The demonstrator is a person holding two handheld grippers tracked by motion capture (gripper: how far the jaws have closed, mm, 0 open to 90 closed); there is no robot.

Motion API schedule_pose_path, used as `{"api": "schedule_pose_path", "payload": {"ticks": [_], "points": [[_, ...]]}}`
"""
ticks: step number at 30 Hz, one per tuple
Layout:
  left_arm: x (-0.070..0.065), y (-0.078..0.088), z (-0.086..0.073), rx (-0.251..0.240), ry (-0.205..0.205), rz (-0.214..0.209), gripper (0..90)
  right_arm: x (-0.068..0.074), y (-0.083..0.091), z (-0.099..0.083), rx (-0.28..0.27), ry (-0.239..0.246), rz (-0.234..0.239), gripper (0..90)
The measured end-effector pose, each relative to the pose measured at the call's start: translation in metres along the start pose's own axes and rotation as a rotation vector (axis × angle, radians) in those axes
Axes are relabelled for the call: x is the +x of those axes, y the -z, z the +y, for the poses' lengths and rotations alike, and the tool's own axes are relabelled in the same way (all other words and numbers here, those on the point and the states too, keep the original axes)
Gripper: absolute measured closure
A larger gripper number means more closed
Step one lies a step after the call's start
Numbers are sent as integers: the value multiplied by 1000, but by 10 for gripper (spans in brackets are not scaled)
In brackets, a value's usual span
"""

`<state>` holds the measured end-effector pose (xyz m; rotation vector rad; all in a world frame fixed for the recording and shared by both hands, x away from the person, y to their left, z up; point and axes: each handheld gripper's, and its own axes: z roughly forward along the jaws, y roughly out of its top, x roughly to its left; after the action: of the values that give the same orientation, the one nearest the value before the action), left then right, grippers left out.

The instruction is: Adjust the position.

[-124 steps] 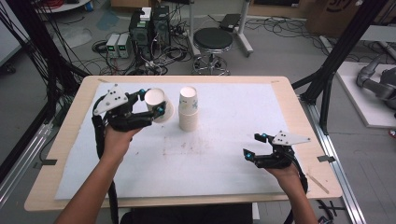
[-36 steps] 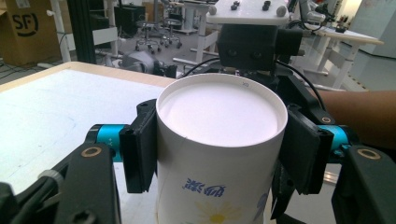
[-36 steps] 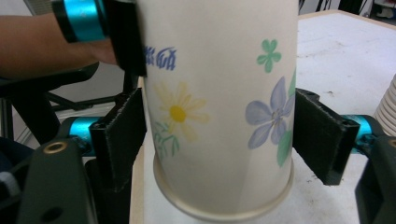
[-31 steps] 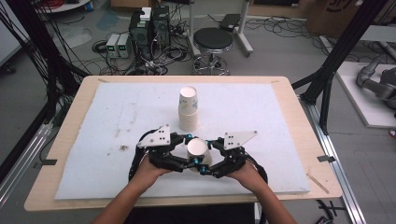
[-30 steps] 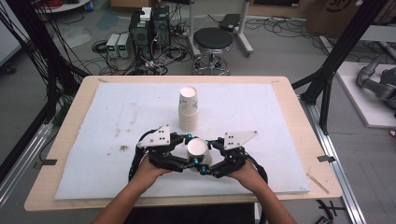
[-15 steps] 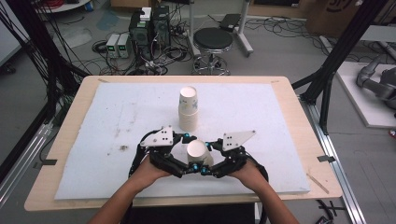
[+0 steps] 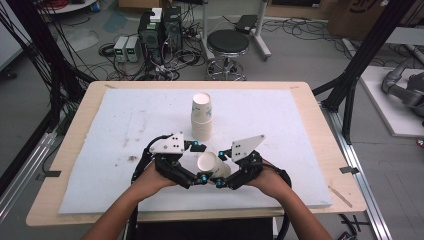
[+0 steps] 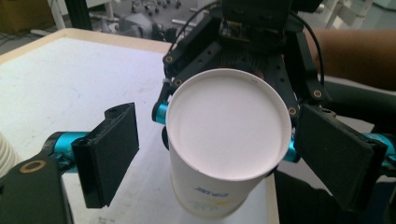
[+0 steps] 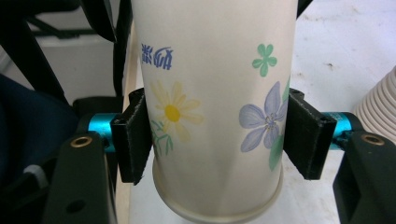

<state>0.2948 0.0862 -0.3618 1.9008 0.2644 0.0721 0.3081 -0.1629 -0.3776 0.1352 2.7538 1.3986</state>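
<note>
A flowered paper cup hangs tilted over the front middle of the white mat, between both grippers. My right gripper is shut on it; in the right gripper view its pads press the cup's side walls, having just closed. My left gripper has just opened. In the left gripper view its pads stand clear on either side of the cup's white round end, with the right gripper behind it.
A stack of paper cups stands upright on the mat just beyond the grippers, with its ribbed rims at the picture edge. The wooden table edge borders the mat. A stool and cables lie on the floor beyond.
Four seconds ago the left gripper held the cup at the far left and the right gripper was at the right. Both have met at the front middle, and the left jaws have spread.
</note>
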Motion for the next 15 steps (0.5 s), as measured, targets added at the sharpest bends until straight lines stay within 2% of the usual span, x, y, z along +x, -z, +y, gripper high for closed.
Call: {"api": "schedule_pose_path", "payload": {"ticks": [6,9,15], "points": [[0,-1,1,62,-13,-9,142,-1,-2,13,103,42,7,335],[0,-2,1,77,-18,-11,144,-1,-4,19,175,70,9,335],[2,-3,0,100,-14,-16,152,1,-6,28,253,99,19,334]]}}
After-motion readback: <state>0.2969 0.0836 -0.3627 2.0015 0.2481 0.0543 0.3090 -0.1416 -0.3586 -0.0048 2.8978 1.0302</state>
